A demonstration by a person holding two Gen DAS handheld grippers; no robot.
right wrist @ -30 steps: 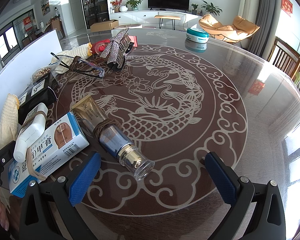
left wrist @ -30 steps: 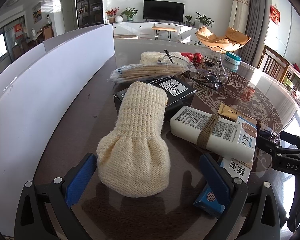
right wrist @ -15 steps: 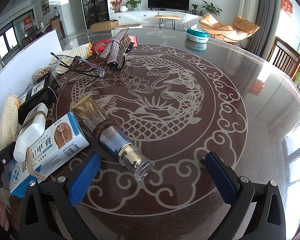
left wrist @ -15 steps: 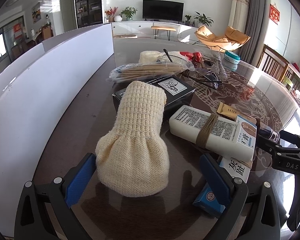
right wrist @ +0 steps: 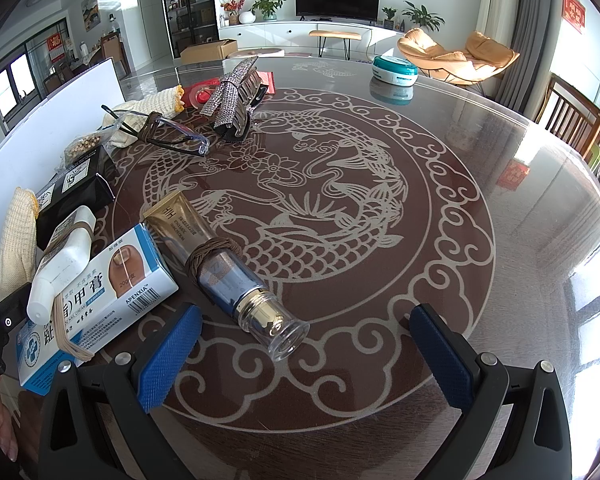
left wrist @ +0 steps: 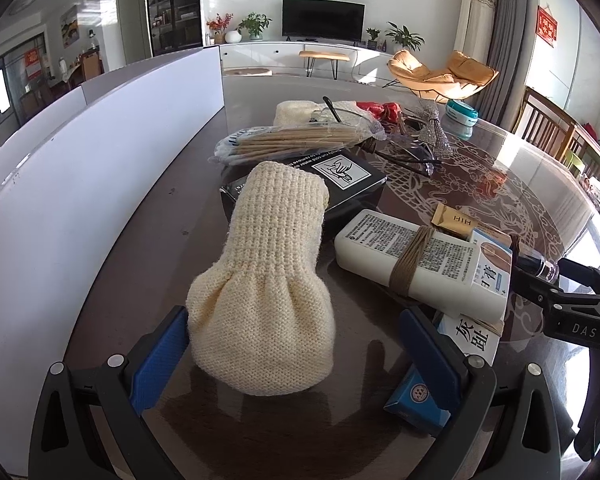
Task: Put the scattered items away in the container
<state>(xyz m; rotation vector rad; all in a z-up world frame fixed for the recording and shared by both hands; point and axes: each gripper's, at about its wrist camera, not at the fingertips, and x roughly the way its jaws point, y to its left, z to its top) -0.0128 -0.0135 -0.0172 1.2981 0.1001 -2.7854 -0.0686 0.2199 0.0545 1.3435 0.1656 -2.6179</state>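
Both jaws gape empty over one knitted pouch [left wrist: 260,300], one tube [right wrist: 224,268], two boxes

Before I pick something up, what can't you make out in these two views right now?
- Container: its inside is not shown; the left wrist view gives only the white wall.
- Black box: its near end is covered by the knit sleeve in the left wrist view.
- Blue box: part of its print is hidden under the white tube, right wrist view.
- Red item: mostly behind the hair clip.
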